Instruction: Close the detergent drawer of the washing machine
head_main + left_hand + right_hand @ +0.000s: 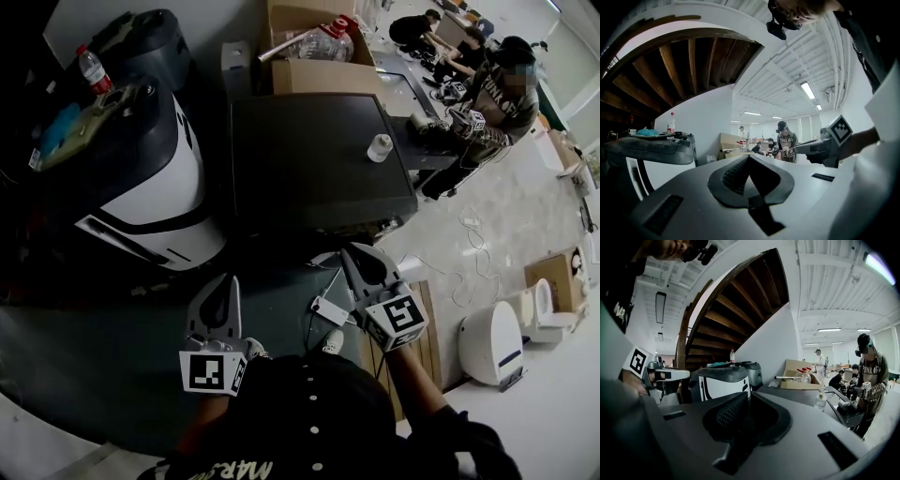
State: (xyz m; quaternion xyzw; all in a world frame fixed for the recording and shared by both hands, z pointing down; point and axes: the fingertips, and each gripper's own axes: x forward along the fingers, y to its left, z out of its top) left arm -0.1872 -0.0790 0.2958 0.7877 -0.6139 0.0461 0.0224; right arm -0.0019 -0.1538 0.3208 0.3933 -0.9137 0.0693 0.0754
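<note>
The washing machine [309,155] is the dark, flat-topped box in the middle of the head view; a small pump bottle [379,147] stands on its top. Its front face lies under the top's near edge, and no detergent drawer shows in any view. My left gripper [227,283] is held in front of it, lower left, shut and empty. My right gripper [350,253] is close to the machine's near right corner, also shut with nothing between its jaws. In the right gripper view the closed jaws [746,398] point over the machine's top [797,397].
A rounded white-and-black machine [150,192] stands at the left with a water bottle [94,67] on it. Cardboard boxes and a clear jug [323,42] sit behind. People [497,94] work at the back right. A power strip with cables [330,309] lies on the floor.
</note>
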